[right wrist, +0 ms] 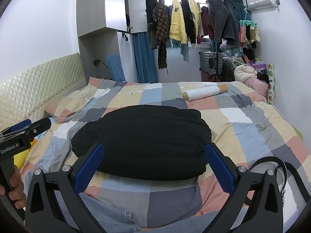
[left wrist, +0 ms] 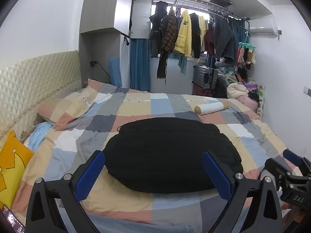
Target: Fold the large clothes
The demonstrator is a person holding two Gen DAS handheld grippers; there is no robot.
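Note:
A large black padded garment [left wrist: 167,153] lies folded into a thick rounded bundle on the checked bedspread [left wrist: 136,108]; it also shows in the right wrist view [right wrist: 143,139]. My left gripper [left wrist: 155,172] is open and empty, held above the garment's near edge. My right gripper [right wrist: 155,165] is open and empty, also over the near edge. The right gripper appears at the right edge of the left wrist view [left wrist: 291,167]. The left gripper appears at the left edge of the right wrist view [right wrist: 25,130].
A white roll with tan ends [left wrist: 211,107] lies on the far right of the bed. A yellow cushion [left wrist: 11,163] sits at left by the quilted headboard [left wrist: 37,77]. Hanging clothes [left wrist: 186,33], a suitcase [left wrist: 206,76] and a clothes pile stand beyond.

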